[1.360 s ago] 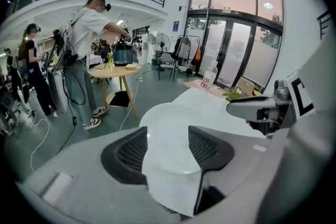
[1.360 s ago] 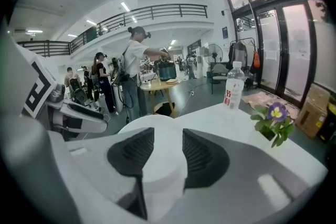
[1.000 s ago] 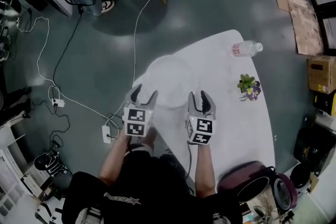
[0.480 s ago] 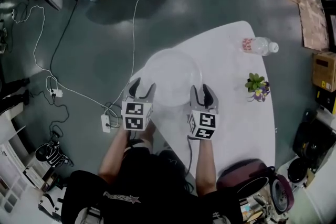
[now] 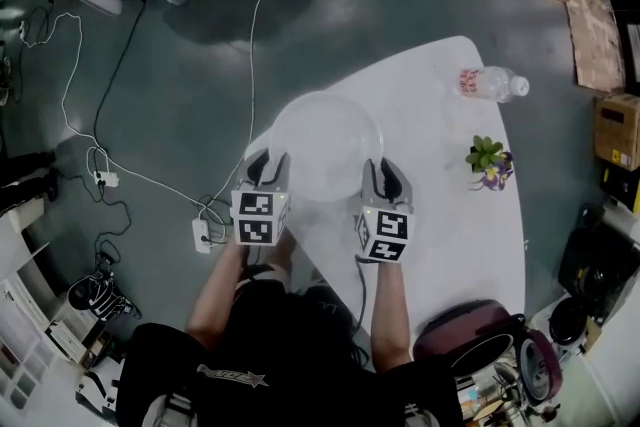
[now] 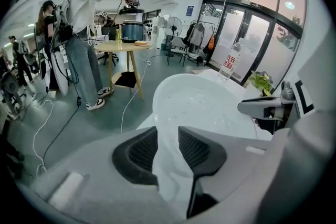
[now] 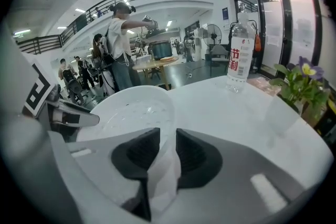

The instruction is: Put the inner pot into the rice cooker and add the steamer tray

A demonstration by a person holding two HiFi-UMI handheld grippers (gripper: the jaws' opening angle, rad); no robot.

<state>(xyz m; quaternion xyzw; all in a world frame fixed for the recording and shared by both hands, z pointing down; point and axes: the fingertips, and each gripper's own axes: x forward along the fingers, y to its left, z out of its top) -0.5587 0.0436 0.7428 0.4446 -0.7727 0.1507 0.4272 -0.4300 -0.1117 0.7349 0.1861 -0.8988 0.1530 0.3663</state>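
A round white steamer tray [image 5: 325,143] lies on the white table [image 5: 440,235]. My left gripper [image 5: 265,169] is at the tray's left rim and my right gripper [image 5: 386,181] at its right rim. In the left gripper view the tray [image 6: 205,105] stretches ahead, and the left gripper [image 6: 168,136] has just been closing, its pads pressing on the rim tab. In the right gripper view the right gripper [image 7: 167,145] has likewise just closed on the tray's [image 7: 131,113] other tab. A maroon rice cooker [image 5: 462,343] stands open at the table's near right corner.
A water bottle [image 5: 490,83] lies at the table's far end and a small potted plant [image 5: 487,158] stands near its right edge. Cables and a power strip [image 5: 203,235] lie on the floor to the left. People work at a wooden table [image 6: 123,45] farther off.
Both grippers have come down to the tray's rim and their jaws have narrowed onto its two tabs. The tray has not moved.
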